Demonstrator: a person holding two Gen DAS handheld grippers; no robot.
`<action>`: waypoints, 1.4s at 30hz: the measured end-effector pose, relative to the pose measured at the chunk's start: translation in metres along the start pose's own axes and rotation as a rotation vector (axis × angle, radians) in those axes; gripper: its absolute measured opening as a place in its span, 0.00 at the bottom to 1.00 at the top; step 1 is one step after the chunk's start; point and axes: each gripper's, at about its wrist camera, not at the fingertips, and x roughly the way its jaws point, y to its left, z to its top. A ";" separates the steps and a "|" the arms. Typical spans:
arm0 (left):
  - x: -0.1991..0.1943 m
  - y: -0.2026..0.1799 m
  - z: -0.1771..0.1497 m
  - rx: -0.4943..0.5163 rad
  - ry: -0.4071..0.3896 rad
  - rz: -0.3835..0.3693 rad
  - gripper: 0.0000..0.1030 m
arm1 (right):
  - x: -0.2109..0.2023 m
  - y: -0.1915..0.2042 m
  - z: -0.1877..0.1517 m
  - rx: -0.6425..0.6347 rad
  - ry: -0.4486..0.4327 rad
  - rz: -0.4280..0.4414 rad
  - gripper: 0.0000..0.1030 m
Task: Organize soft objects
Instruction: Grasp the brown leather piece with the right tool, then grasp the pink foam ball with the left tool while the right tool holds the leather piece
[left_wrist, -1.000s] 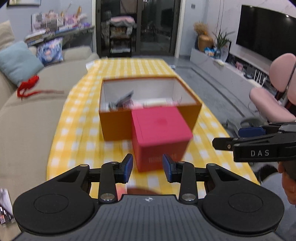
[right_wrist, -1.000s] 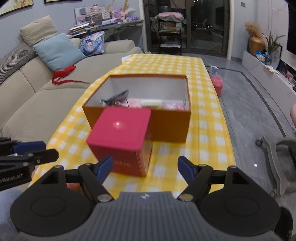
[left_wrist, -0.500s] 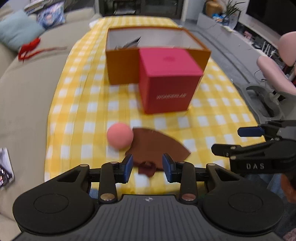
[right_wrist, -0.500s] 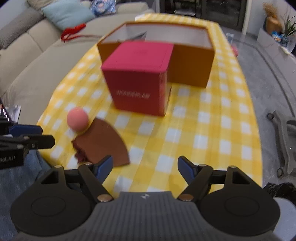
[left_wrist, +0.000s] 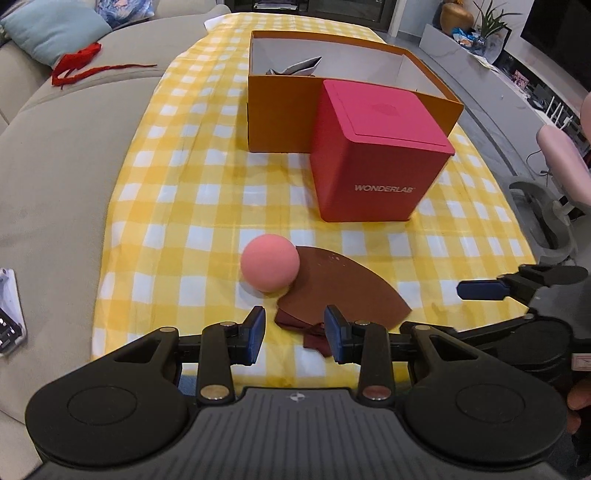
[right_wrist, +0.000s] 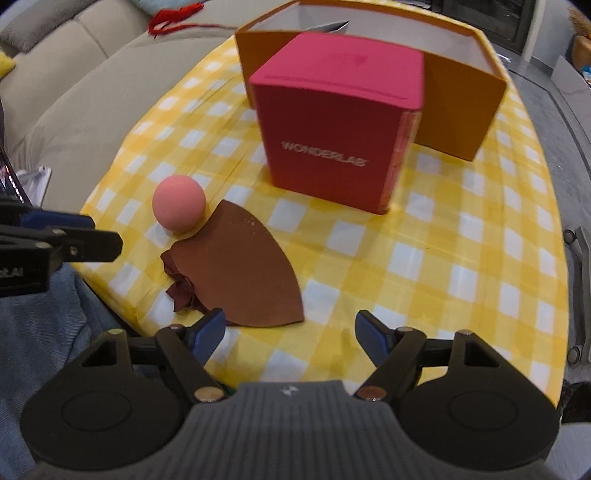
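A pink soft ball (left_wrist: 269, 263) (right_wrist: 179, 203) rests on the yellow checked tablecloth (left_wrist: 192, 206), touching a brown fan-shaped cloth piece (left_wrist: 340, 291) (right_wrist: 240, 269) with a dark red bow (left_wrist: 312, 330) (right_wrist: 181, 288) at its near tip. Behind them stands a closed red cube box (left_wrist: 376, 155) (right_wrist: 340, 118), and behind that an open orange box (left_wrist: 288, 110) (right_wrist: 461, 103). My left gripper (left_wrist: 294, 334) hovers open over the bow, nothing between its fingers. My right gripper (right_wrist: 290, 334) stands wide open above the cloth's near edge, empty.
A beige sofa (left_wrist: 62, 147) runs along the table's left side with a red ribbon (left_wrist: 77, 66) and a blue cushion (left_wrist: 55, 26) on it. A pink chair (left_wrist: 561, 155) stands to the right. A person's jeans-clad leg (right_wrist: 40, 325) is by the near table edge.
Both grippers have dropped and tipped downward toward the table's near end. The ball and brown cloth, out of sight a second ago, now lie just ahead of the fingers.
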 end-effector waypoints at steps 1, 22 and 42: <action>0.000 0.000 0.001 0.004 -0.005 0.006 0.40 | 0.003 0.002 0.001 -0.007 0.004 -0.002 0.74; 0.028 0.021 0.005 -0.072 0.024 -0.013 0.42 | 0.064 0.033 0.026 -0.125 0.010 0.036 0.72; 0.040 0.023 0.015 -0.111 -0.003 -0.023 0.57 | 0.043 0.021 0.027 -0.102 -0.086 0.037 0.04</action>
